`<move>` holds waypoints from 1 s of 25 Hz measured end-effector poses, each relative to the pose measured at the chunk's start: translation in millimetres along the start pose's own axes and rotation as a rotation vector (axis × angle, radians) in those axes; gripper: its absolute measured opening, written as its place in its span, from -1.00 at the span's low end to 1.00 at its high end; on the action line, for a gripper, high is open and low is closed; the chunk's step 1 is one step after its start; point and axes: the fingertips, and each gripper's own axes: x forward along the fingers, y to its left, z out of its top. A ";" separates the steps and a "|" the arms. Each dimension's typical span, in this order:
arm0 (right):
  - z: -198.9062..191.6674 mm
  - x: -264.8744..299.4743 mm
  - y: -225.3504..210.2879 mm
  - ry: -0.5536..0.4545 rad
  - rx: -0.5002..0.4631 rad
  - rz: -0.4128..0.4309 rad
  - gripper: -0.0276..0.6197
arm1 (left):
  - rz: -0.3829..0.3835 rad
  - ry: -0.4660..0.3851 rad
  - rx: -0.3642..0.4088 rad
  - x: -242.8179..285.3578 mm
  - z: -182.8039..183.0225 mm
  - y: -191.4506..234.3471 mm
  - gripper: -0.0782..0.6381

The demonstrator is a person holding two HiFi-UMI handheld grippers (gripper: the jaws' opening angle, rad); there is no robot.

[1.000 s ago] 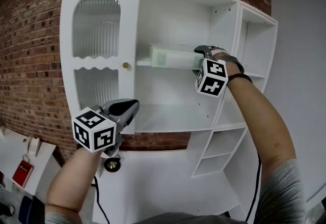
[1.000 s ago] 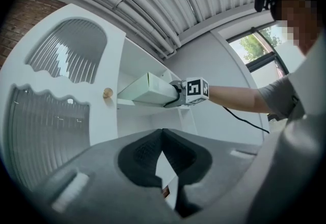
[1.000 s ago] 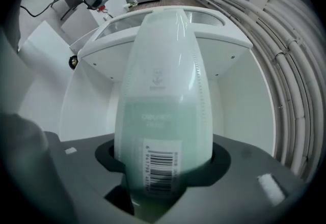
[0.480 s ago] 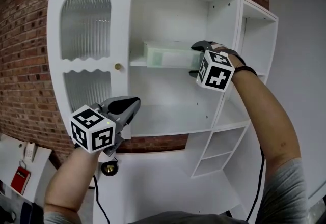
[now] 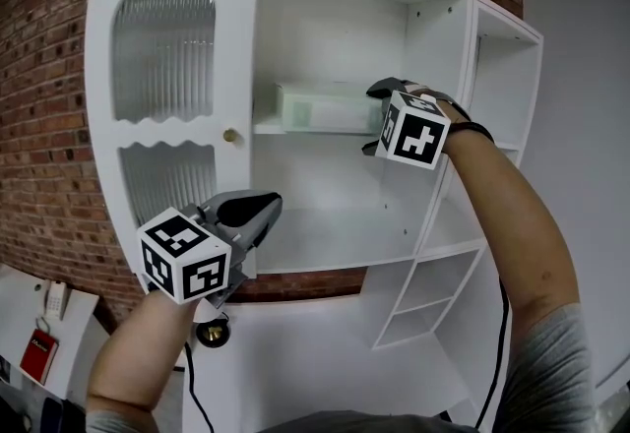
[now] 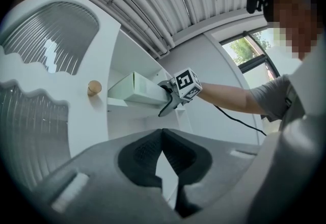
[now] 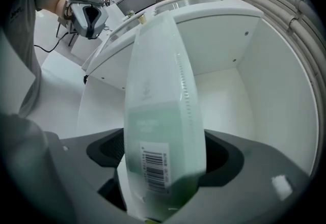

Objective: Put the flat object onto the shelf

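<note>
Release step: the flat box lies on the shelf, long side along the board, one end at the front edge. My right hand-held gripper has just been spreading its jaws. That end of the box sits between them and the pads look clear on both sides, though the near edge is blurred, so maybe a light touch. Left hand-held gripper is pressed together, empty, low in front of the door. Next: pull the right one straight back, level, without dragging the box off the edge
</note>
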 end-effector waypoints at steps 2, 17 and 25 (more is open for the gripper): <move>1.1 5.5 -0.5 0.004 -0.001 0.010 0.47 | -0.002 0.001 0.003 1.3 0.4 1.9 -0.79; 0.5 40.7 -6.8 0.052 -0.048 0.011 0.57 | 0.019 0.009 0.007 11.0 3.1 17.0 -0.79; -0.9 42.4 -6.3 0.053 -0.071 -0.024 0.69 | 0.009 0.011 0.000 12.6 -1.7 9.4 -0.79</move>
